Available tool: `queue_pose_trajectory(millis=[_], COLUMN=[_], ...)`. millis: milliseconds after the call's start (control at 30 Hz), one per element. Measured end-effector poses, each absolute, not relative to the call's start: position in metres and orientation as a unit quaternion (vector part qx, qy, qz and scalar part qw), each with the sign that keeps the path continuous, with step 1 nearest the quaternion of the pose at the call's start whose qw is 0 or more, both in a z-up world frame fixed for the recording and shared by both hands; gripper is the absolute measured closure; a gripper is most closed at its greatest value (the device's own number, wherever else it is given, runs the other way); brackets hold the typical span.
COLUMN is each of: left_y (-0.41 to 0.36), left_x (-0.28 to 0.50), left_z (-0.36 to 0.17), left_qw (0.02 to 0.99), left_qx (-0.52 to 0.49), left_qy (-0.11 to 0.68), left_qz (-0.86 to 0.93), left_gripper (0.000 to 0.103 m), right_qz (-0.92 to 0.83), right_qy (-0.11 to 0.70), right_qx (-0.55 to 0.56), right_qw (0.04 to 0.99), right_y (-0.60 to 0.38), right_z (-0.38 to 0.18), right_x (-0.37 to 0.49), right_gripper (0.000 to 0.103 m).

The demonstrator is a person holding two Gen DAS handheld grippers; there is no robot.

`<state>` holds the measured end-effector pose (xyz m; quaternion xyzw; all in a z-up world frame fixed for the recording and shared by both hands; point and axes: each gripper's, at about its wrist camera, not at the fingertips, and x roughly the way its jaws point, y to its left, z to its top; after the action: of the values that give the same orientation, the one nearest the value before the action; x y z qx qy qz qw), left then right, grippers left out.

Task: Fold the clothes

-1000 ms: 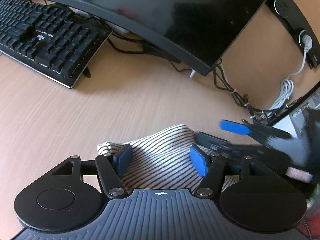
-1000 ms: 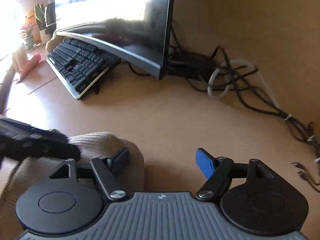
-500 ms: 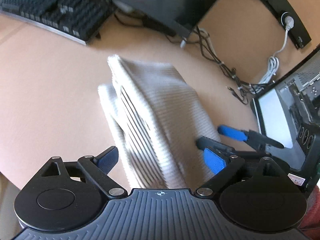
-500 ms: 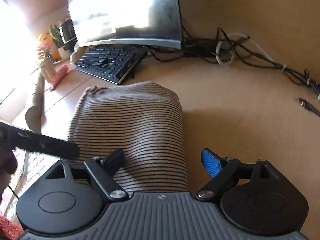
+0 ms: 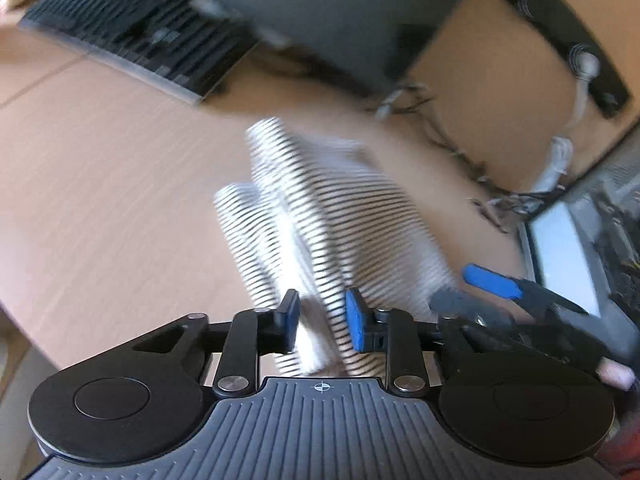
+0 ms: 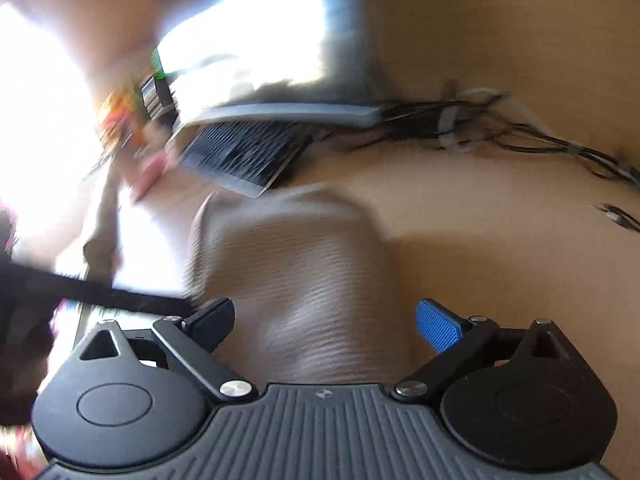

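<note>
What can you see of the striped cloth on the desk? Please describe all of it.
The cloth is a ribbed knit, whitish with thin dark stripes, folded into a long layered bundle; blur hides finer detail. It lies on the wooden desk, below the keyboard. The left claw has narrowed its fingers around the near edge. The right claw stands wide open over it, its fingers on either side.

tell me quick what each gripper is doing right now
left gripper: closed on the striped garment
right gripper: open, straddling the garment, gripping nothing
</note>
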<state>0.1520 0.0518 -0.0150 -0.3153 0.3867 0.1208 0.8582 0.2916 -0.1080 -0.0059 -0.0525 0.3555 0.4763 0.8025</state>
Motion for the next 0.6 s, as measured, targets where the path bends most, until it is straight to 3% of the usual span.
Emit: queue_pose_trajectory(millis=[133,200,233,433,600], left_y=[0.062,0.065,0.066,0.064,0.065], left_x=[0.148,0.152,0.157,0.199,0.203], left_z=[0.004,0.013,0.015,-0.012,-0.028], left_qw=[0.865,0.869,0.869,0.846,0.837], left_qx=[-0.334,-0.341,-0.342,-0.307,-0.306], left_qy=[0.353,0.34,0.34,0.411,0.429], left_qz=[0.124,0.112,0.109,0.146,0.151], left_gripper=[0.056,0.025,0.019,0.016,0.008], right_qz=[0.474,0.475,0.481,0.503,0.476], right_qy=[0.309,0.303,0.308,0.351,0.409], right_qx=[-0.184,-0.195,-0.189,-0.129,0.029], right_qw=[0.804,0.803,0.799,0.779,0.778], right_y=[-0.085,-0.08,-0.08,-0.092,-0.125], right_z=[-0.015,-0.017,-0.015,0.002,0.013], right_x=[0.262,0.26,0.262,0.288,0.341], right_gripper=[0.002,0.002,0.002,0.002,0.002])
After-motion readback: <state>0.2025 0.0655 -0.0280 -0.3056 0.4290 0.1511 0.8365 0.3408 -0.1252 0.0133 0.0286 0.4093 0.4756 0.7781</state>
